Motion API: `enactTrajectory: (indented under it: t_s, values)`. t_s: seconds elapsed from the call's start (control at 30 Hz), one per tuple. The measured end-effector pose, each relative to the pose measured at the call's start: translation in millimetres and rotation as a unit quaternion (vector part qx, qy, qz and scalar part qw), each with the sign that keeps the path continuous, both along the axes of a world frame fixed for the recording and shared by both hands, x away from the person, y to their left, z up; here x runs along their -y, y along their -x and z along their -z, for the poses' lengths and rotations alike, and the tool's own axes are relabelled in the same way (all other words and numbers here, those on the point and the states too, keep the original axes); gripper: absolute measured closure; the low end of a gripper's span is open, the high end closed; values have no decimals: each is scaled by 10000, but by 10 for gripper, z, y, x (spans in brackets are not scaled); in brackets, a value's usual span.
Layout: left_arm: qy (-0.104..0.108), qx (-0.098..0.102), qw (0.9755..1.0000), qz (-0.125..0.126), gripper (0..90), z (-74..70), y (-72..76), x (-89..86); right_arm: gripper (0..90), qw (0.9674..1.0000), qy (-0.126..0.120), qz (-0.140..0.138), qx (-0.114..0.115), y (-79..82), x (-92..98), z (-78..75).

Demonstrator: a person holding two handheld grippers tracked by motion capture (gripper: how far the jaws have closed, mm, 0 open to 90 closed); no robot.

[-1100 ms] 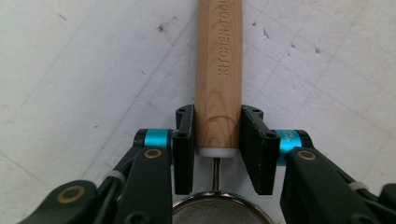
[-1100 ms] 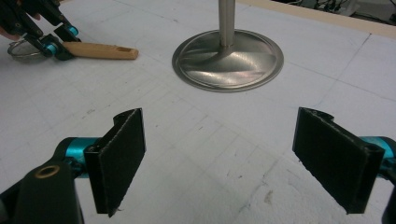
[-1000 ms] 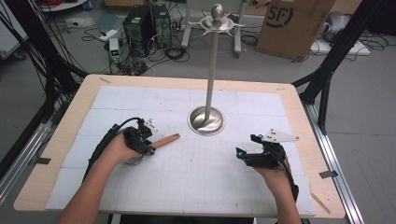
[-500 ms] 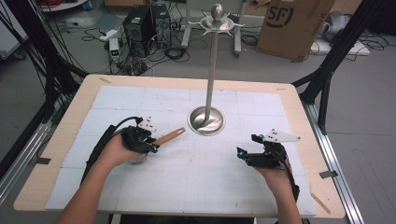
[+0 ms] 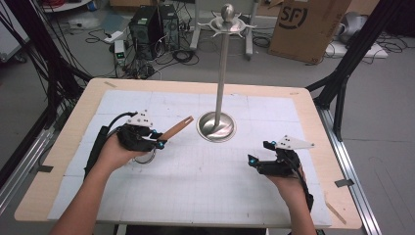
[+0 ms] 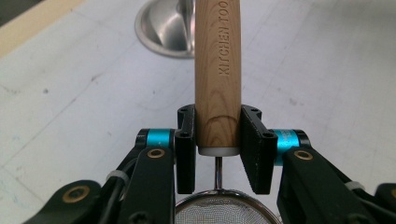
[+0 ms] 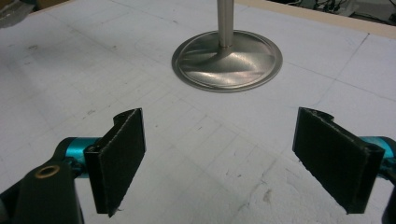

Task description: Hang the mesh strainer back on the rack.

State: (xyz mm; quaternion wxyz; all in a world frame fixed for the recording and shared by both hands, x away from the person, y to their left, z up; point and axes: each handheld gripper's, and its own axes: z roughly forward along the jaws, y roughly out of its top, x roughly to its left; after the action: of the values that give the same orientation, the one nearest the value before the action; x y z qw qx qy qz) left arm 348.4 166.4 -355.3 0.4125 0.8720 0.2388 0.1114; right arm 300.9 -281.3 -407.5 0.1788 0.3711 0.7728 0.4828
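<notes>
— Strainer [image 6: 218,207], was it, in the left gripper [image 6: 218,140]?

— A small mesh strainer, yes. In the left gripper view its wooden handle [image 6: 218,74] stood straight up between the two black jaws, which were pinched against it from both sides. The handle bore pressed lettering reading "KITCHEN TOO", cut off at the top edge. Below the jaws a thin metal stem ran down into the rim of the mesh bowl.

— And from above?

— In the high view the left gripper [image 5: 155,142] was over the left part of the white mat [image 5: 195,186], and the wooden handle [image 5: 176,129] slanted out from it toward the round base of the metal stand [image 5: 217,126]. The handle tip was near the base but apart from it. The mesh bowl [image 5: 144,157] was mostly hidden under the hand.

— The stand itself?

— A tall steel pole rising from a dished base in the middle of the table [image 5: 313,105], with short hooks and a ball on top.

— What of the right gripper [image 5: 258,160]?

— It sat at the right of the mat, well apart from the stand. In its own view the right gripper [image 7: 233,158] had its jaws spread wide with nothing between them but mat, and the stand base [image 7: 227,59] lay ahead.
</notes>
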Motion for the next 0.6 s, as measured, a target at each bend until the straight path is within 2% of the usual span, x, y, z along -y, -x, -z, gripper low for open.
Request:
enactTrajectory:
  t_s: [0.03, 0.2, 0.37, 0.6]
  values:
    - [117, 36, 9999, 3, 693, -31, 8, -1, 161, 10000, 0, -2, -1, 0, 0, 0]
    - [433, 377, 9983, 3, 693, -146, 30, -17, 161, 10000, -23, 5, -3, 1, -1, -2]
    - [537, 514, 9972, 18, 692, -259, 19, -8, 161, 10000, -20, -1, 6, 4, 2, -4]
    - [819, 680, 9943, 102, 692, -488, -11, 15, 162, 10000, -22, 7, 2, 2, 7, -4]
